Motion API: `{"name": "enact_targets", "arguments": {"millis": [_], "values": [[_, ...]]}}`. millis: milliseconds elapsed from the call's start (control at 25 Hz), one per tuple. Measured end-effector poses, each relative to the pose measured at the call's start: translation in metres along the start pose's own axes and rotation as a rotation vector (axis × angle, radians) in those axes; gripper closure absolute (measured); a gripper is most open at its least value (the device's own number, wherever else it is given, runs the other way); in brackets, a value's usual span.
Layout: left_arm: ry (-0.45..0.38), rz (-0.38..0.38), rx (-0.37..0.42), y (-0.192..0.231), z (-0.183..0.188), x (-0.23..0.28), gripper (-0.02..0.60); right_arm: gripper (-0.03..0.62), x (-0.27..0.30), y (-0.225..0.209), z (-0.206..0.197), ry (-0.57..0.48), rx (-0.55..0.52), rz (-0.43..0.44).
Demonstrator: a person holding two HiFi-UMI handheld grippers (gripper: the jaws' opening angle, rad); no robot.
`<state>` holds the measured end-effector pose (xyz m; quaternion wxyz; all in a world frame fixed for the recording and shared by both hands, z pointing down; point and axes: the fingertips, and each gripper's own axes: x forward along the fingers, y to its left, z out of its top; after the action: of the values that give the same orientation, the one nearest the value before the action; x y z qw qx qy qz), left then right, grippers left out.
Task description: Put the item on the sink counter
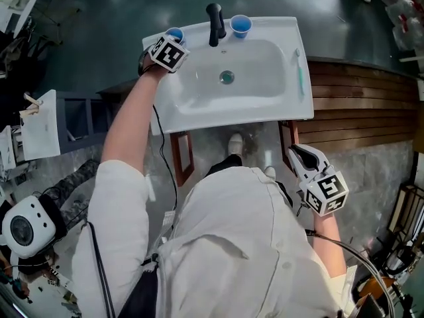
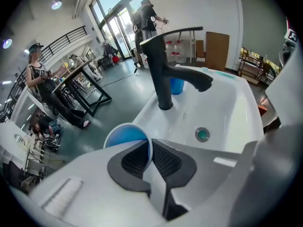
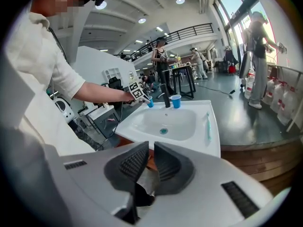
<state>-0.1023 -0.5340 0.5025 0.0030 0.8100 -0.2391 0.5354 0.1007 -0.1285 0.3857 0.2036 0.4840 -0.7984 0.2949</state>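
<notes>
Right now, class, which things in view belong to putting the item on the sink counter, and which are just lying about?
In the job: left gripper, blue cup pinched in its jaws, sink counter.
Lying about: second blue cup, toothbrush, faucet.

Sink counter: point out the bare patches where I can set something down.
Bare: the front rim between basin and near edge; the back right corner between the right blue cup and the toothbrush. Crowded: the back ledge, where the faucet stands between both cups and the left gripper clamps the left blue cup. The toothbrush takes the right rim.
</notes>
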Motion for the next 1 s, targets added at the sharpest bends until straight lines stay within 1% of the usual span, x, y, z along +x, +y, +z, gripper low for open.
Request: {"name": "enact_targets", "arguments": {"millis": [120, 240, 320, 520, 640, 760, 1000], "values": [[-0.051, 0.007, -0.014, -0.014, 0.008, -0.021, 0.557, 0.562, -0.008, 0.003, -0.003, -0.009, -0.014, 0.025], [-0.074, 0.002, -0.027, -0.04, 0.008, -0.043, 0.558, 0.562, -0.016, 0.004, -0.011, -0.014, -0.034, 0.058], [-0.078, 0.003, -0.028, -0.061, 0.006, -0.059, 0.558, 0.562, -0.022, 0.005, -0.02, -0.015, -0.042, 0.087], [-0.092, -0.017, -0.063, -0.126, -0.001, -0.099, 0.56, 0.562, -0.048, 0.007, -0.036, -0.019, -0.079, 0.151], [-0.124, -0.019, -0.083, -0.169, 0.001, -0.125, 0.56, 0.562, -0.065, 0.006, -0.051, -0.016, -0.108, 0.183], [-0.127, -0.034, -0.111, -0.22, -0.008, -0.142, 0.561, 0.562, -0.082, 0.007, -0.07, -0.006, -0.134, 0.208], [-0.152, -0.077, -0.129, -0.328, -0.026, -0.165, 0.561, 0.562, -0.11, 0.021, -0.1, 0.005, -0.185, 0.265]]}}
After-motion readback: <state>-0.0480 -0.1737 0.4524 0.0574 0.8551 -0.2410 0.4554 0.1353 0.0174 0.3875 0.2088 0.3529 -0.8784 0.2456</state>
